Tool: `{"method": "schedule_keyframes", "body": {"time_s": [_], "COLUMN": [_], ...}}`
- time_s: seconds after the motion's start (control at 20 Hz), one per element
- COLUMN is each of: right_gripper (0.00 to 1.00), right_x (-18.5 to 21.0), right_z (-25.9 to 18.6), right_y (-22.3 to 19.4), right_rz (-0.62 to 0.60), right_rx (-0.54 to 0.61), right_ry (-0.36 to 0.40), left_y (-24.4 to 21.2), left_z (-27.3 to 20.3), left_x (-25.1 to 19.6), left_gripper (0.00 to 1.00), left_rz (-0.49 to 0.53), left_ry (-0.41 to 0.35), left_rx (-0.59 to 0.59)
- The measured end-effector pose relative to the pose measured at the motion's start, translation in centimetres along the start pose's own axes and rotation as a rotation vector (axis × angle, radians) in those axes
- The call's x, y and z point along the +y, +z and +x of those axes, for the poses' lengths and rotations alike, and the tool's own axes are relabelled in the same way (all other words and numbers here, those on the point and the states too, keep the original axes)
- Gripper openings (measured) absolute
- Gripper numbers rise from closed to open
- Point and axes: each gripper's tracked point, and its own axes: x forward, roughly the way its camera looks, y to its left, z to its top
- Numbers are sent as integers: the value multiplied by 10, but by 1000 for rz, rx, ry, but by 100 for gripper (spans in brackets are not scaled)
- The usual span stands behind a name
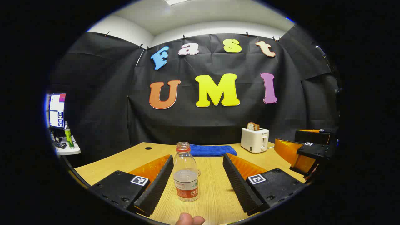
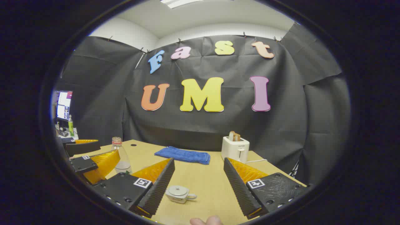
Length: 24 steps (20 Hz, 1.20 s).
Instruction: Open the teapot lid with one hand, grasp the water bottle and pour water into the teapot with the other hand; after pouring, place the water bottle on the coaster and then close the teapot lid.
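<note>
Standing upright on the wooden table [image 1: 215, 200], the uncapped water bottle [image 1: 186, 175] is framed between the spread fingers of the left gripper [image 1: 197, 181], which grips nothing. Further right, the teapot [image 2: 178, 193] is seen low between the parted fingers of the right gripper [image 2: 198, 190], its lid [image 2: 177, 188] seated and untouched. The approach step is judged in hand; next, closure on the lid knob and on the bottle body is called for

Left gripper view faces the booth wall from low over the table [image 1: 215, 200], close to the water bottle [image 1: 186, 172]. Right gripper view faces likewise, near the teapot [image 2: 179, 193]. Both share the toaster [image 1: 254, 139] and blue cloth [image 1: 212, 150].
</note>
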Motion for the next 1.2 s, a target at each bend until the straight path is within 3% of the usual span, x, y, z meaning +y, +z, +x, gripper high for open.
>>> {"method": "schedule_keyframes", "body": {"time_s": [1.2], "right_gripper": [95], "right_x": [-2], "right_z": [3], "right_y": [-18], "right_rz": [6], "right_rx": [37], "right_ry": [-9], "left_y": [6], "left_z": [-3], "left_x": [12], "left_gripper": [99], "left_rz": [0], "left_ry": [-11], "left_rx": [-4]}}
